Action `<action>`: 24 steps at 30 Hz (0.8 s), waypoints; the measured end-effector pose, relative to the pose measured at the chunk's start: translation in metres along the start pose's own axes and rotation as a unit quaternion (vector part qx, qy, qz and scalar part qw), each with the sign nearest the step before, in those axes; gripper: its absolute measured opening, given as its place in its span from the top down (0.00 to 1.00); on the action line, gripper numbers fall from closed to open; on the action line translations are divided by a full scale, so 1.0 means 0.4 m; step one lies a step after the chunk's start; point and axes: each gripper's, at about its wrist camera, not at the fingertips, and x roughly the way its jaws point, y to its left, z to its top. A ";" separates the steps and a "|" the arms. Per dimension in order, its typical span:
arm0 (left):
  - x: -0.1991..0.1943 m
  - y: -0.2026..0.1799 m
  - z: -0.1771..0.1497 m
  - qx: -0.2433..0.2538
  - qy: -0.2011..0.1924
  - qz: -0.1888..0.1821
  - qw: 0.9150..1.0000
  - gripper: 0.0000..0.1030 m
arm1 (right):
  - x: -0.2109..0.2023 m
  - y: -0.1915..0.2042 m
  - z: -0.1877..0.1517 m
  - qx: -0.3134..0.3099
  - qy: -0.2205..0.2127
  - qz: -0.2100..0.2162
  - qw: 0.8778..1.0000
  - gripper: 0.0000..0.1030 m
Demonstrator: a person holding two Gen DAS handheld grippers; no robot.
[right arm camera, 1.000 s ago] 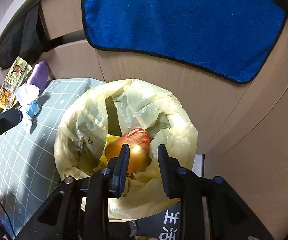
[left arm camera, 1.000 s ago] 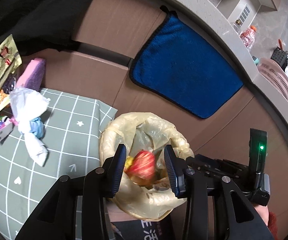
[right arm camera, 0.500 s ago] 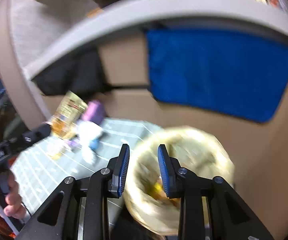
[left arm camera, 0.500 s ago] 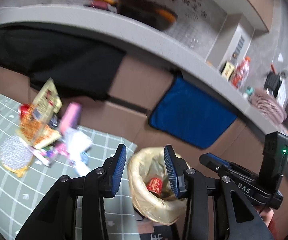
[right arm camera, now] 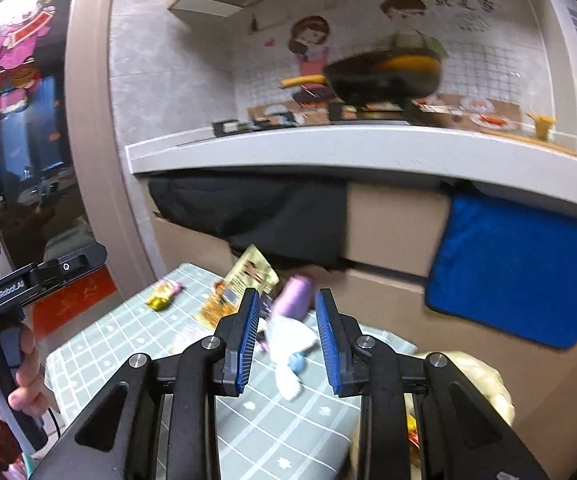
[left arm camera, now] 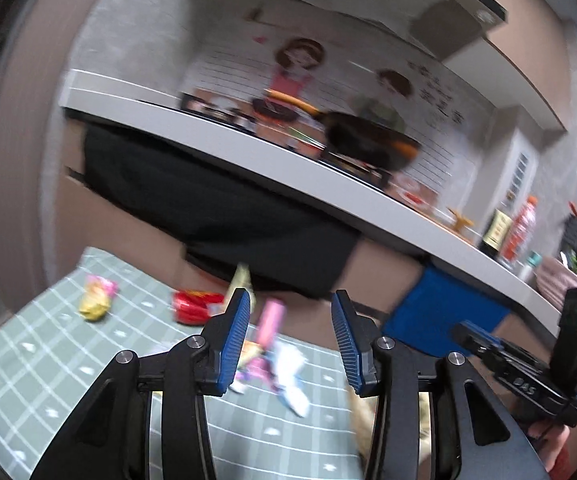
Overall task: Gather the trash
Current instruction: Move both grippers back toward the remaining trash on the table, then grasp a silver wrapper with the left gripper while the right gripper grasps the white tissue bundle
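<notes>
Both claws gape empty: the left claw (left arm camera: 290, 336) and right claw (right arm camera: 286, 334) have risen from over the bin bag (right arm camera: 476, 376), now low beside them. Ahead, white tissue (right arm camera: 288, 340), purple tube (right arm camera: 294, 298) and snack wrappers (right arm camera: 244, 284) lie on the desk (right arm camera: 128, 332).

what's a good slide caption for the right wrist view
Open right gripper hovers above trash on the green grid cloth, white tissue between its fingers.

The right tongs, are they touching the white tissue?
Apart. The right wrist view shows the right tongs open and empty, raised above the white tissue lying on the checkered tablecloth.
</notes>
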 end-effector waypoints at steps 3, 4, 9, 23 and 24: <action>0.000 0.097 0.009 -0.015 -0.005 0.028 0.999 0.55 | 0.037 0.030 0.001 -0.006 0.003 0.016 1.000 0.73; 0.004 0.123 0.008 -0.019 -0.005 0.036 0.999 0.55 | 0.047 0.039 -0.001 -0.008 0.005 0.021 1.000 0.73; 0.078 0.318 -0.017 -0.077 0.005 0.097 0.992 0.55 | 0.155 0.063 -0.049 -0.012 0.034 0.042 0.998 0.73; 0.479 0.664 -0.138 -0.186 0.066 0.265 0.944 0.54 | 0.386 0.017 -0.235 0.007 0.141 0.042 0.989 0.73; 0.495 0.675 -0.140 -0.198 0.069 0.270 0.940 0.54 | 0.392 0.014 -0.242 0.007 0.146 0.042 0.988 0.73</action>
